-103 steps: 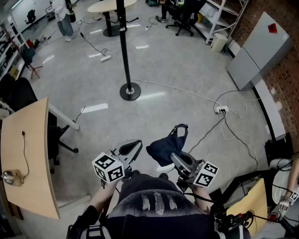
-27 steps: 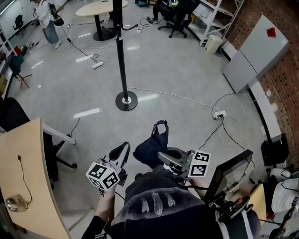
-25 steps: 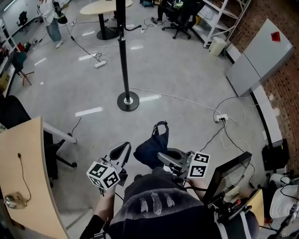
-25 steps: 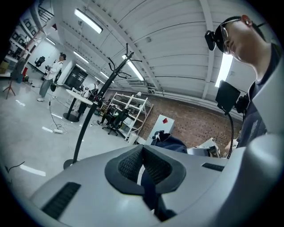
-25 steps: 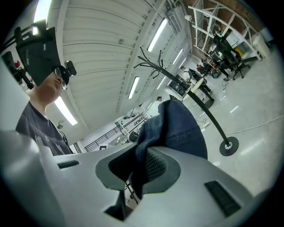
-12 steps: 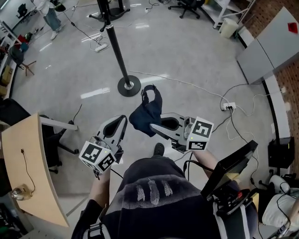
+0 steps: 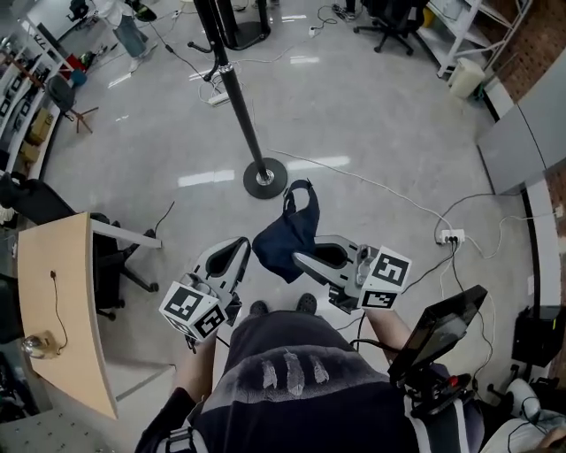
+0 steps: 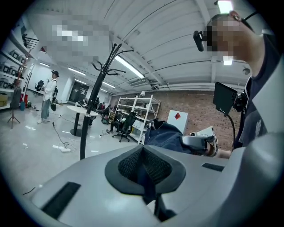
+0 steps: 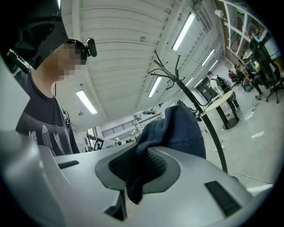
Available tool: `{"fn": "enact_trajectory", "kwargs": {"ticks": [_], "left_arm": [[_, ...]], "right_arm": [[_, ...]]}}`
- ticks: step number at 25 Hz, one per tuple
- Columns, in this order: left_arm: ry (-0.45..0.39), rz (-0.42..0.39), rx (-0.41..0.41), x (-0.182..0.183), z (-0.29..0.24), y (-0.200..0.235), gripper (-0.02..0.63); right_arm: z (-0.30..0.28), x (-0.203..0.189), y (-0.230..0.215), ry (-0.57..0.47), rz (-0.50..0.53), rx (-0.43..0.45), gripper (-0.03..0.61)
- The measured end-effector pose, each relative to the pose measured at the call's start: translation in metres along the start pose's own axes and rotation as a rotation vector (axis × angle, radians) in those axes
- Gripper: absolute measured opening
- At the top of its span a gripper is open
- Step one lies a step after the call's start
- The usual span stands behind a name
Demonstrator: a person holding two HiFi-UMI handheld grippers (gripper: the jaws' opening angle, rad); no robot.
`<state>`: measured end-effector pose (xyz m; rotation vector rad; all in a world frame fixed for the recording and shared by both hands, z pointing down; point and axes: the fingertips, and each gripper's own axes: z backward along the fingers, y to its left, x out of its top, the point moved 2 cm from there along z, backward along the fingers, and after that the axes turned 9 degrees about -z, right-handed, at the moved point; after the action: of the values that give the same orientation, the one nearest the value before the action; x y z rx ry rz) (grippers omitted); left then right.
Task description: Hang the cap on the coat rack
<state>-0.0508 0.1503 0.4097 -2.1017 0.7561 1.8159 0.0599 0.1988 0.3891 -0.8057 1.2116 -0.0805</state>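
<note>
A dark blue cap (image 7: pixel 285 237) hangs from my right gripper (image 7: pixel 301 258), which is shut on a fold of its cloth, above the floor just short of the rack's base. In the right gripper view the cap (image 9: pixel 177 128) bulges up past the pads of that gripper (image 9: pixel 135 170). The black coat rack (image 7: pixel 239 97) stands ahead on a round base (image 7: pixel 265 179); its curved hooks (image 9: pixel 171 73) show above the cap. My left gripper (image 7: pixel 240 244) is beside the cap, shut and holding nothing (image 8: pixel 144 173). From that view, the cap (image 8: pixel 166 135) sits off to the right.
A wooden desk (image 7: pixel 53 310) lies at the left with a dark chair (image 7: pixel 35 199) beside it. Cables and a power strip (image 7: pixel 451 236) run over the grey floor at right. A black screen (image 7: pixel 438 327) is close at lower right. A person (image 7: pixel 128 22) and a round table's base (image 7: pixel 239 31) are far back.
The rack's base has come nearer in the head view. My right gripper has carried the cap forward toward it, still shut on the cloth. The left gripper has kept alongside.
</note>
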Motion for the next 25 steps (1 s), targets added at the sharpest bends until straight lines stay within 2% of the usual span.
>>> {"fn": "enact_trajectory", "kwargs": {"ticks": [8, 16, 19, 25], "left_arm": [[-0.048, -0.008, 0.014, 0.019, -0.011, 0.042, 0.008], [-0.108, 0.02, -0.073, 0.031, -0.031, 0.109, 0.008], [-0.102, 0.03, -0.102, 0.034, -0.033, 0.137, 0.008], [-0.108, 0.068, -0.109, 0.031, -0.024, 0.199, 0.008]], "right_arm": [[-0.026, 0.018, -0.03, 0.026, 0.002, -0.026, 0.032], [-0.08, 0.046, -0.058, 0.031, 0.041, -0.096, 0.034], [-0.105, 0.054, -0.069, 0.022, 0.041, -0.122, 0.032], [-0.156, 0.058, -0.09, 0.004, 0.027, -0.177, 0.032]]}}
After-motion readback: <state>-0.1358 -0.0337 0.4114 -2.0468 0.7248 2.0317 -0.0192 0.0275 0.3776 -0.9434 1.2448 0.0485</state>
